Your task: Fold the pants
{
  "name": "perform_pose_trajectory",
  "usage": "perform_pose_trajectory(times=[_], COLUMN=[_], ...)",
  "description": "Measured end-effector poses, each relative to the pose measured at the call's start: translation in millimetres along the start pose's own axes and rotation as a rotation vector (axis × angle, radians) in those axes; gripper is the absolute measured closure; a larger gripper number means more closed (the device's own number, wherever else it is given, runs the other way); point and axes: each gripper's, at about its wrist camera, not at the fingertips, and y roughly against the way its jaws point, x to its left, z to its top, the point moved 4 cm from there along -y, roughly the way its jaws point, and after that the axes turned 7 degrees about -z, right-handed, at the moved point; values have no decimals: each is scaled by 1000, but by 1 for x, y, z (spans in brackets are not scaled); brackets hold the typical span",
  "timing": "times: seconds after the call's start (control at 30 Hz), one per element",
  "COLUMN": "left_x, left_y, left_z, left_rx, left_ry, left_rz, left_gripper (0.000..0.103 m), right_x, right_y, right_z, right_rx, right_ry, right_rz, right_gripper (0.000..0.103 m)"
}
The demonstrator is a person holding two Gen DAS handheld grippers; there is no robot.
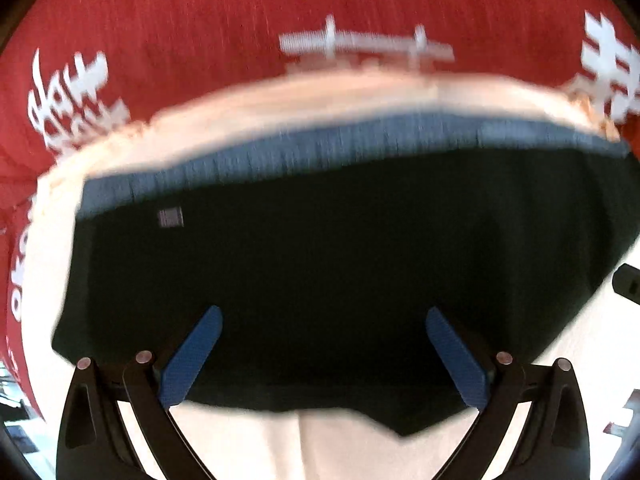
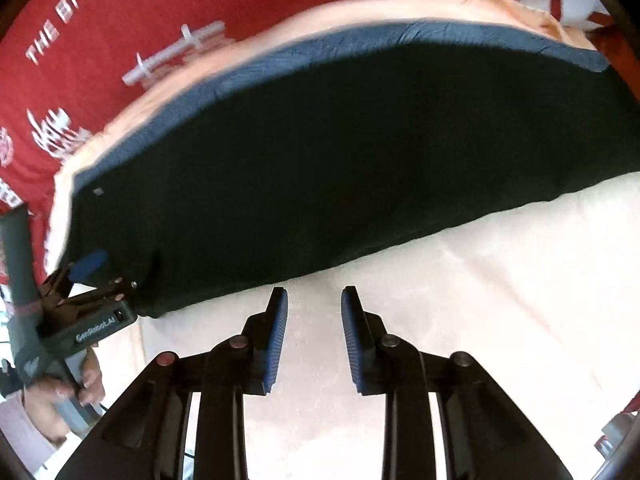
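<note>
The dark pants (image 1: 320, 264) lie flat on a cream cloth (image 1: 304, 448), with a blue band (image 1: 304, 148) along their far edge. My left gripper (image 1: 323, 316) is wide open just above the pants' near edge, holding nothing. In the right wrist view the pants (image 2: 340, 160) stretch across the middle. My right gripper (image 2: 314, 300) is open and empty over the cream cloth (image 2: 460, 300), just short of the pants' near edge. The left gripper (image 2: 96, 268) shows at the pants' left corner.
A red cloth with white print (image 1: 200, 8) lies beyond the pants and also shows in the right wrist view (image 2: 160, 8). A person's hand (image 2: 76, 392) holds the left gripper's handle. A dark object (image 1: 628, 288) sits at the right edge.
</note>
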Motion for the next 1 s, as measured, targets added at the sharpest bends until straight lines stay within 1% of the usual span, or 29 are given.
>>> perform_pose_trajectory(times=[0.07, 0.1, 0.13, 0.17, 0.2, 0.23, 0.27, 0.3, 0.33, 0.4, 0.43, 0.47, 0.5, 0.57, 0.6, 0.63, 0.67, 0.73, 0.8, 0.87, 0.93, 0.97, 1.0], left_x=[-2, -4, -9, -9, -6, -2, 2, 5, 14, 24, 30, 35, 36, 35, 33, 28, 23, 7, -4, -24, -43, -54, -55], left_y=[-5, -10, -14, -22, -30, -43, -46, -49, -55, -64, -66, -65, -62, -54, -48, -39, -33, -15, -4, 9, 15, 17, 6], left_z=[31, 47, 54, 65, 73, 80, 80, 81, 84, 85, 87, 88, 88, 87, 85, 82, 79, 70, 64, 53, 46, 41, 40], left_rx=[-34, -52, -64, -79, -74, -52, -44, -47, -51, -33, -31, -29, -20, -12, -12, -15, -19, -26, -23, -10, 6, 16, 26], left_ry=[26, 39, 46, 54, 67, 94, 115, 139, 168, 185, 195, 204, 200, 185, 177, 165, 154, 116, 89, 67, 46, 28, 13], left_rz=[2, 17, 35, 78, 120, 153, 154, 154, 170, 221, 230, 234, 246, 265, 260, 238, 225, 190, 166, 132, 113, 99, 88], left_gripper=[0, 0, 0, 0, 0, 0, 0, 0, 0, 0, 0, 0, 0, 0, 0, 0, 0, 0, 0, 0, 0, 0, 0], right_x=[-4, -3, -3, -2, -1, 3, 6, 18, 19, 17, 14, 10, 5, -8, -14, -20, -25, -39, -55, -71, -87, -98, -114], right_y=[11, 10, 7, 1, -3, -11, -20, -25, -31, -51, -58, -58, -58, -54, -50, -46, -41, -31, -18, -3, 10, 17, 23], right_z=[20, 38, 53, 72, 83, 98, 111, 120, 125, 132, 134, 136, 141, 150, 153, 154, 154, 148, 133, 113, 90, 77, 69], right_rx=[-62, -76, -84, -88, -90, -89, -87, -81, -75, -50, -50, -77, -96, -105, -110, -114, -115, -90, -74, -64, -47, -36, -27], right_ry=[-9, -9, -5, 9, 20, 33, 39, 37, 34, 41, 39, 35, 31, 1, -16, -27, -36, -71, -99, -114, -148, -170, -191], right_rz=[7, 22, 24, 26, 24, 17, 19, 27, 30, 7, -3, 6, -6, -27, -56, -85, -99, -72, -42, -41, -34, -29, -25], right_gripper=[70, 70, 70, 70, 70, 70, 70, 70, 70, 70, 75, 76, 76, 78, 78, 74, 74, 74, 74, 72, 64, 63, 63])
